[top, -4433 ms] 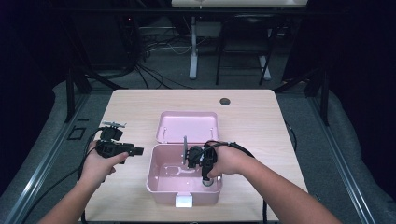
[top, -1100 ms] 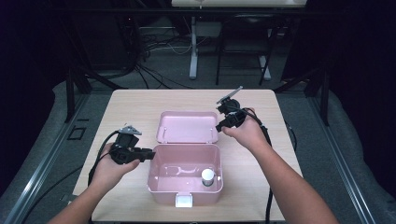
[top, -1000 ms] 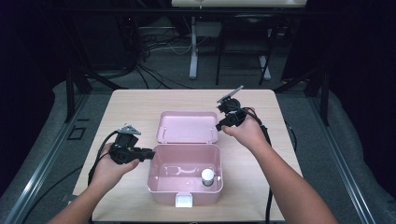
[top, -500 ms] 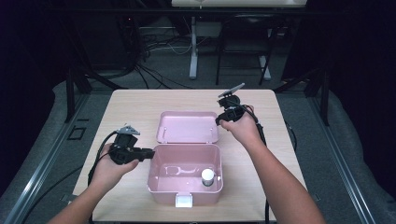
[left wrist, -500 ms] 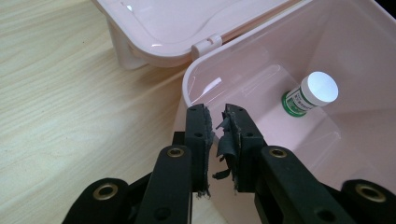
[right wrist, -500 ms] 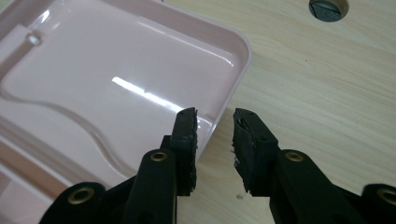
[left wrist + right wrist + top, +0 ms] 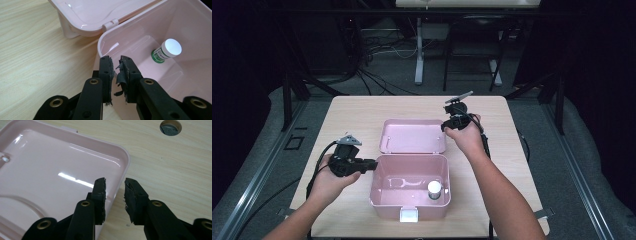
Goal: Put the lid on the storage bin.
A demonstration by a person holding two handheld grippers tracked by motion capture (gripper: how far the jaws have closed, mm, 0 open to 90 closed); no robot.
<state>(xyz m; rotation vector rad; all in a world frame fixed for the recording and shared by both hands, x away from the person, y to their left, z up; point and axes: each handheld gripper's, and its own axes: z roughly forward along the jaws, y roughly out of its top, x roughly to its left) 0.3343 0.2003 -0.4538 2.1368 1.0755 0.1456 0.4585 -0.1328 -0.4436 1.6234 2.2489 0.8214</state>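
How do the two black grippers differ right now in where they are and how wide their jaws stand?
The left gripper sits at the near left wall of the pink box, jaws nearly together over its rim. The right gripper hovers at the far right edge of the open lid, its jaws wider apart and astride that edge; they have just been closing. Both are black, hand-held, with frayed pads.

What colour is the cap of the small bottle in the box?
White; the bottle shows best in the left gripper view.

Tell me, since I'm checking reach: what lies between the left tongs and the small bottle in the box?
In the left gripper view, past the left tongs, the pink box wall and bare floor; then the bottle.
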